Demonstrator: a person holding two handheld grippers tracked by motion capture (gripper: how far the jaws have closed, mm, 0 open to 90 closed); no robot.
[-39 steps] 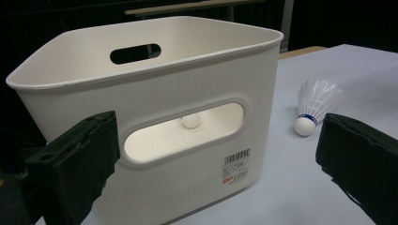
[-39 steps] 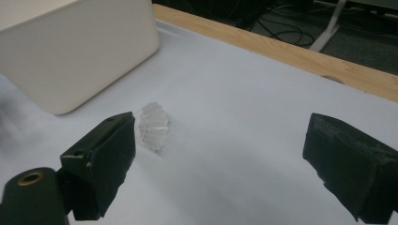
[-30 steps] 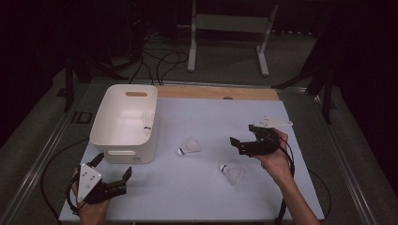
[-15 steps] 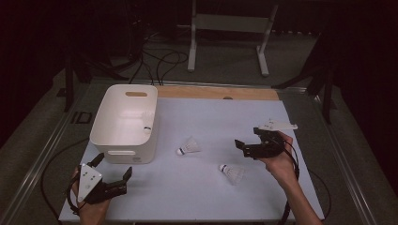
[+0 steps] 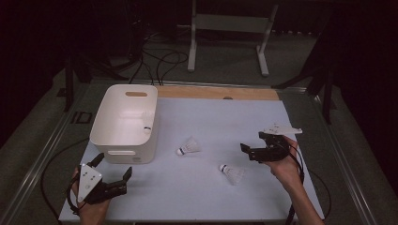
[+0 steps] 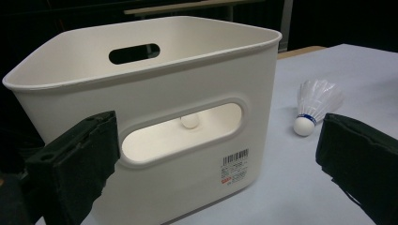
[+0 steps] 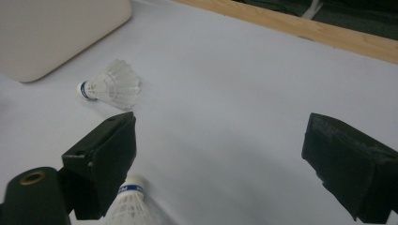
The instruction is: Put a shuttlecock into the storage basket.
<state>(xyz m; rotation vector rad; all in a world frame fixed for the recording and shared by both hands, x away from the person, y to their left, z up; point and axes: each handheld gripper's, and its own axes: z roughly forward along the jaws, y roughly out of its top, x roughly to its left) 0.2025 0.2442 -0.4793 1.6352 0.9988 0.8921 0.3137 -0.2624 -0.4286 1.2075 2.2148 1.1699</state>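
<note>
Right tongs (image 5: pixel 253 151), gaping wide and empty, are lining up on the lower-centre shuttlecock (image 5: pixel 231 172); next they need closing round it; left tongs (image 5: pixel 112 174) are idling open at lower left

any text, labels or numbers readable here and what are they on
Barcode sticker on the front wall of the white bin, below its handle slot: bars, a row of digits and small red print, all too small and blurred to read.
Blue band round the shuttlecock beside the bin: no lettering can be made out.
Nothing else carries readable text.
</note>
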